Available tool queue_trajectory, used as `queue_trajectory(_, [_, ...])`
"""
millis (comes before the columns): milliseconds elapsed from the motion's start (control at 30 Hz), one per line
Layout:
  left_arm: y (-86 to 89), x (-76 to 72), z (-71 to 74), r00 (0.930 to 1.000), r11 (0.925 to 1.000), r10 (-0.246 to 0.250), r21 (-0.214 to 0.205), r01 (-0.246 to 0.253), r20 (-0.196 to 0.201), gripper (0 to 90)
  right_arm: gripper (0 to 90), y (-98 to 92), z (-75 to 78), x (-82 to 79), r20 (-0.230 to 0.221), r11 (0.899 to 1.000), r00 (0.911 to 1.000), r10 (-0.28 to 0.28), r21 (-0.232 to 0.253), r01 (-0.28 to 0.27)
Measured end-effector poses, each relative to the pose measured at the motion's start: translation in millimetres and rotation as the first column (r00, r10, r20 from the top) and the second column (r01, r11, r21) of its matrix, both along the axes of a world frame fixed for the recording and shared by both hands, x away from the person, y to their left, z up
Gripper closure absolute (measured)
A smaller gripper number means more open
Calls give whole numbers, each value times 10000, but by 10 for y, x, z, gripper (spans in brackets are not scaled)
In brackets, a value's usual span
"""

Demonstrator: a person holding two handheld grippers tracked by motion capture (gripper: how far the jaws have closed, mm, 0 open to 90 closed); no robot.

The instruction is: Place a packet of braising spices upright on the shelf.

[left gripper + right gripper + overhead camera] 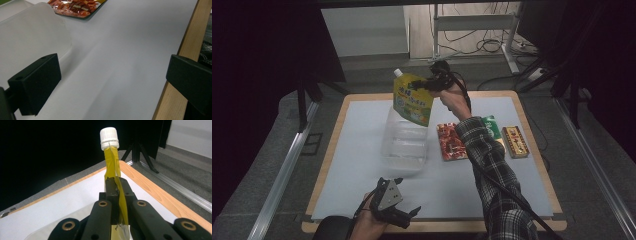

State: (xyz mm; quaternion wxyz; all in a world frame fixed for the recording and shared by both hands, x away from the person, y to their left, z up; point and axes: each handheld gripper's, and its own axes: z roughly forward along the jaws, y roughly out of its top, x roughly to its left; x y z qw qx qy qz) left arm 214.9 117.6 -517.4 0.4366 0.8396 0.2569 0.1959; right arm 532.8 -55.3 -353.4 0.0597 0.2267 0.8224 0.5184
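We find the right tongs [430,82] clamped on the yellow pouch [413,98] above the clear bin [404,137], left tongs [398,212] open nearby; we advise lowering it squarely into the bin.

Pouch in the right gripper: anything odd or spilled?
No spill. The pouch hangs tilted above the clear bin, pinched by its top edge in the right gripper, white cap on.
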Motion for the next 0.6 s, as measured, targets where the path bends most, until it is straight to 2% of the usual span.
queue_trajectory(167, [-1, -4, 2, 10000, 10000, -11, 5, 11, 10, 0, 884, 78, -85, 20, -71, 9995, 10000, 12, -311, -15])
queue_trajectory(300, [-4, -3, -2, 10000, 10000, -42, 35, 42, -13, 0, 884, 70, -164, 50, -226, 9997, 9997, -81, -249, 75])
queue_trajectory(433, [-13, -3, -7, 10000, 10000, -55, 42, 55, -9, 0, 884, 87, -345, 94, -503, 9990, 9987, -111, -434, 89])
queue_trajectory(533, [-14, -1, -9, 10000, 10000, -62, 62, 62, -31, 0, 885, 100, -429, 108, -682, 10000, 9977, -38, -51, 35])
queue_trajectory(600, [-19, -1, -13, 10000, 9999, -75, 84, 75, -41, 0, 885, 115, -457, 109, -772, 10000, 9970, -33, 5, 34])
